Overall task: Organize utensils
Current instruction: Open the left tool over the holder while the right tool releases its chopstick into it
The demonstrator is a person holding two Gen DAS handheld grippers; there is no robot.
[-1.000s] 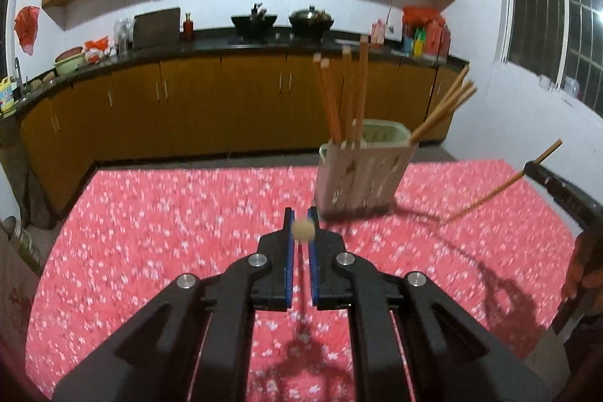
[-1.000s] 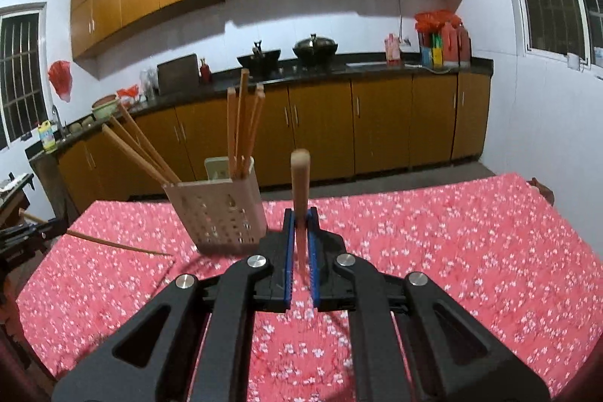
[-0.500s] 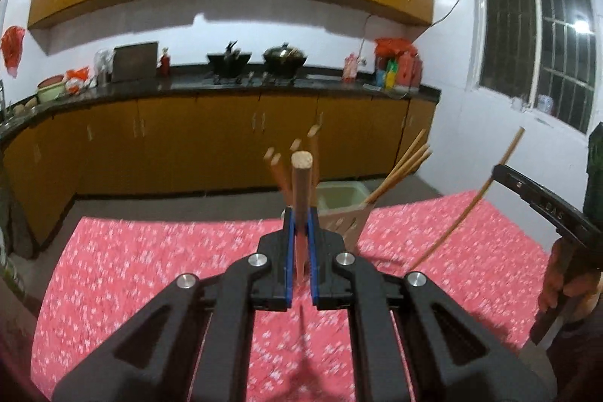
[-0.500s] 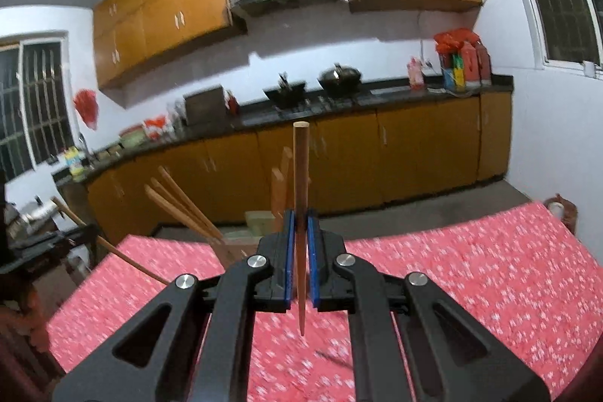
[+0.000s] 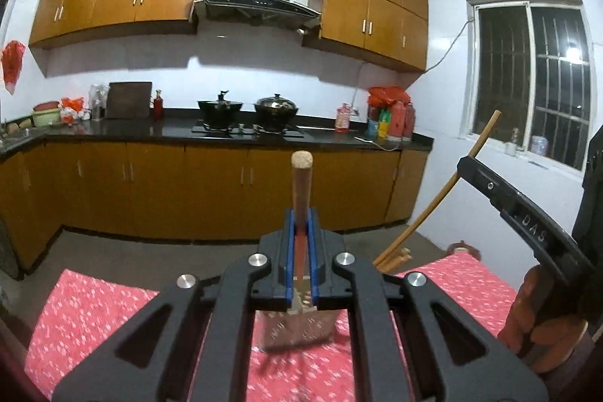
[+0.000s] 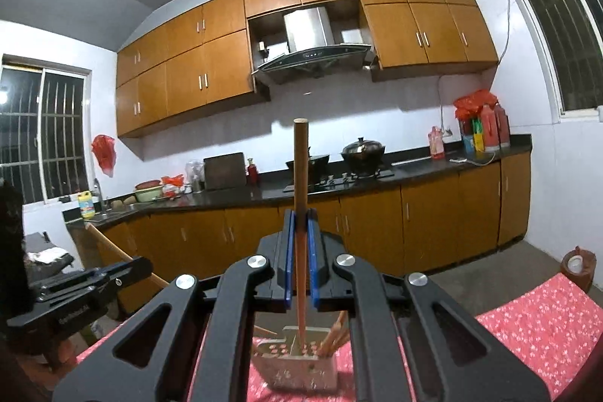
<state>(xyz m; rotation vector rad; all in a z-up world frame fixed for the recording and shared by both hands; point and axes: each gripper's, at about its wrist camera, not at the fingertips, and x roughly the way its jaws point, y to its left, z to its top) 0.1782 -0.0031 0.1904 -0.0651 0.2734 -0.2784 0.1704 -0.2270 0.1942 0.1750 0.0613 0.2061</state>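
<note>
A wooden chopstick stands nearly upright in the left tool, its blue pads closed on the shaft and its blunt top end rising above them. A 2nd chopstick is clamped the same way in the right tool; it stands upright, with its lower end seen against the open top of the perforated holder below. The holder sits on the surface, which is covered in a red cloth with small white flowers, and it already carries several chopsticks leaning toward one side. In the left wrist view the same holder shows blurred under the tool, with leaning sticks poking out to its right. At that view's right edge the right tool appears in a hand, its stick slanting upward. In the right wrist view the left tool sits at the lower left with its stick angled across. Behind everything run brown kitchen cabinets, a black counter with 2 pots, a range hood and barred windows.
</note>
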